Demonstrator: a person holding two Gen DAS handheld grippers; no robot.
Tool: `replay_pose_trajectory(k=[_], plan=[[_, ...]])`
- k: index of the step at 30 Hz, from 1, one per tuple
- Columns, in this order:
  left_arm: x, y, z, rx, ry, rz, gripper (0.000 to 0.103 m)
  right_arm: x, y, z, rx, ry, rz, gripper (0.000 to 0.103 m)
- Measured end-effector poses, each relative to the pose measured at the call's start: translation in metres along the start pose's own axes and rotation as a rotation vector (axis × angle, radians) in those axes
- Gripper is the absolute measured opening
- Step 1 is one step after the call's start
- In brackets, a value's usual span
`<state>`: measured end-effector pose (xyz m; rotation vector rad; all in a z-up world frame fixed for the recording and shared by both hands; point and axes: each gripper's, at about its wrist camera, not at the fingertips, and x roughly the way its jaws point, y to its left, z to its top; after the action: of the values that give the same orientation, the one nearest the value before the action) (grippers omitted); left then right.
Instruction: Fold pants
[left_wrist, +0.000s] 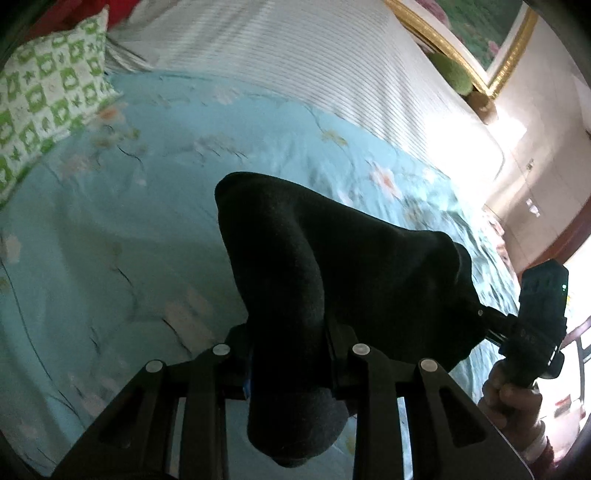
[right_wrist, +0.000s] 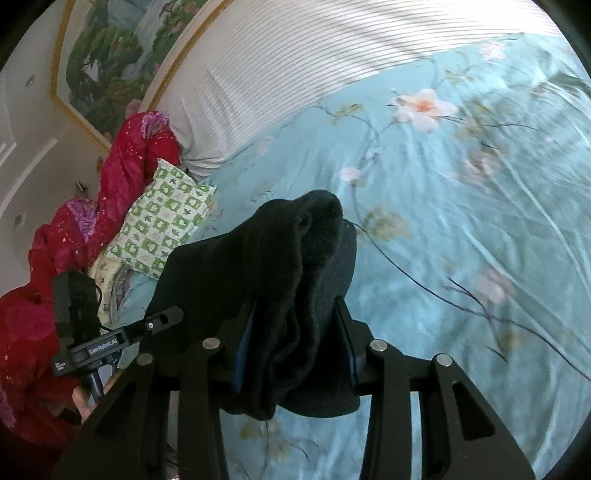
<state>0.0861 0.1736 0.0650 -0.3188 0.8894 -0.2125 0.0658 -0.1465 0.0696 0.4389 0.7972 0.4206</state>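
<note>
The soft black fleece pants (left_wrist: 332, 266) are hanging bunched over the light blue floral bedsheet (left_wrist: 92, 229) — long axis running 3 to 9 o'clock between grippers. The left gripper (left_wrist: 291, 354) and right gripper (right_wrist: 295, 343) are each clamping thick folds.

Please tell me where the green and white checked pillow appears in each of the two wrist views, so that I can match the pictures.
Left wrist view: the green and white checked pillow lies at the upper left edge, on the blue floral bedspread.
Right wrist view: the pillow is left of centre, beside the red cloth.
Shared landmark: the white striped sheet, above the bedspread in both.
</note>
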Motion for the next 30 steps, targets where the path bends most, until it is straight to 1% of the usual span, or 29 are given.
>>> replay_pose_trajectory(k=[5,8,12,18,24,27,28,30], plan=[[0.006,0.025,0.024,-0.018,-0.023,0.049,0.028,0.032,0.011,0.019,-0.031,0.017,0.014,0.041],[0.014,0.038,0.036,-0.030,-0.023,0.071,0.028,0.055,0.016,0.030,-0.036,0.034,0.020,0.041],[0.026,0.050,0.046,-0.045,-0.016,0.091,0.028,0.073,0.018,0.038,-0.045,0.056,0.020,0.041],[0.037,0.067,0.047,-0.072,-0.002,0.101,0.028,0.096,0.019,0.043,-0.063,0.087,0.003,0.041],[0.044,0.073,0.044,-0.076,0.001,0.096,0.029,0.105,0.013,0.044,-0.066,0.098,-0.004,0.041],[0.046,0.075,0.042,-0.073,0.006,0.090,0.033,0.109,0.009,0.044,-0.061,0.103,-0.011,0.043],[0.046,0.075,0.040,-0.074,0.008,0.086,0.036,0.112,0.009,0.045,-0.060,0.104,-0.015,0.043],[0.048,0.079,0.038,-0.085,0.009,0.074,0.040,0.113,0.004,0.044,-0.059,0.102,-0.028,0.049]])
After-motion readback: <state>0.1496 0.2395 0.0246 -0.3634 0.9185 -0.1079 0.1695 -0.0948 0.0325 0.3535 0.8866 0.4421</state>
